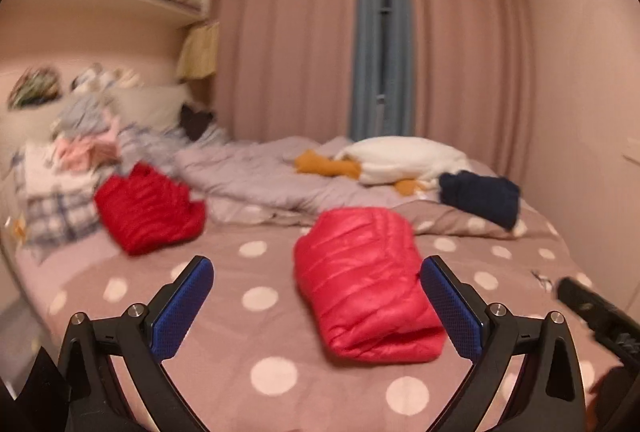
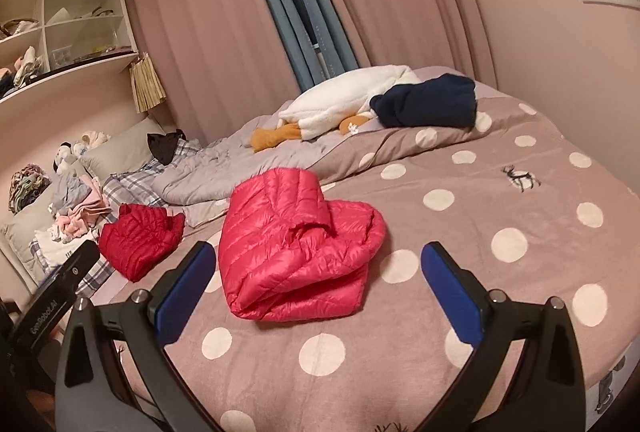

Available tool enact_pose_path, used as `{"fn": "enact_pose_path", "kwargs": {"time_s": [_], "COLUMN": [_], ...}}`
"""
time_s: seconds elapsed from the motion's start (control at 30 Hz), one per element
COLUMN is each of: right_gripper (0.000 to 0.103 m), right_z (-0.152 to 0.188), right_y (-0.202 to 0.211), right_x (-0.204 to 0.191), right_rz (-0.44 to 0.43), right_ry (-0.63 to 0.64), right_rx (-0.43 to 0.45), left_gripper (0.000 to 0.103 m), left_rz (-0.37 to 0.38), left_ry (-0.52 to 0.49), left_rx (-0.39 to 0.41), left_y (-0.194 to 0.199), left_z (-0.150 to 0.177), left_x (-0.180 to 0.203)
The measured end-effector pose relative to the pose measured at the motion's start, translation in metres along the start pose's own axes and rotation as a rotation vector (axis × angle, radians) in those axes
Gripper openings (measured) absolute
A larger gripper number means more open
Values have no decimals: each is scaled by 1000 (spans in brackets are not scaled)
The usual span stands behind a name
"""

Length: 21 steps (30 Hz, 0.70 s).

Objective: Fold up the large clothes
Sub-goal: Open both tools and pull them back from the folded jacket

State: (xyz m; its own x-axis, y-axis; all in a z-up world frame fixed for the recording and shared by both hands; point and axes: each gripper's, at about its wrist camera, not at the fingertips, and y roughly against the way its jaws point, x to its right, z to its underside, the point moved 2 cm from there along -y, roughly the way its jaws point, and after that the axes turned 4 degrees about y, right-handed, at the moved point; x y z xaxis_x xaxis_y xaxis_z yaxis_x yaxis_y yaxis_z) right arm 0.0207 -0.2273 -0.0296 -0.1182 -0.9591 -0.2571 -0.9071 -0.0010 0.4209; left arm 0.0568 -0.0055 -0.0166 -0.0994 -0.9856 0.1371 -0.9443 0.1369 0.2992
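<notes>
Left tongs [image 1: 316,306] spread wide, empty; right tongs [image 2: 318,292] likewise, both above bed [image 2: 500,200]. Pink down jacket [image 2: 296,252] lies folded on bedspread. Red jacket [image 2: 138,238] folded beyond. Clothes pile [image 2: 78,208] likely remains.

White lettering "GenRobot.AI" along the black body of the left gripper [image 2: 52,306], seen from the right wrist

I see the pink puffer jacket [image 2: 296,248] folded into a thick bundle, lying flat on the dotted bedspread [image 2: 500,200]; a darker red jacket [image 2: 140,236] lies folded near the bedspread's left edge.
</notes>
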Motion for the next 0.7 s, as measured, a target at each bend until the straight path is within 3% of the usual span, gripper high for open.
{"fn": "enact_pose_path", "kwargs": {"time_s": [0.07,0.3,0.5,0.7], "right_gripper": [103,103,103,103], "right_z": [6,5,5,4], "right_y": [-8,-12,-9,-6], "right_x": [1,6,12,19], "right_rz": [1,23,21,47], "right_ry": [-13,-35,-38,-40], "right_rx": [-8,29,38,50], "left_gripper": [102,102,102,102], "left_rz": [24,-43,26,21], "left_ry": [53,106,64,48], "left_rx": [-1,-36,-61,-64], "left_y": [1,0,-3,-4], "left_z": [0,2,4,5], "left_x": [-3,-4,7,14]}}
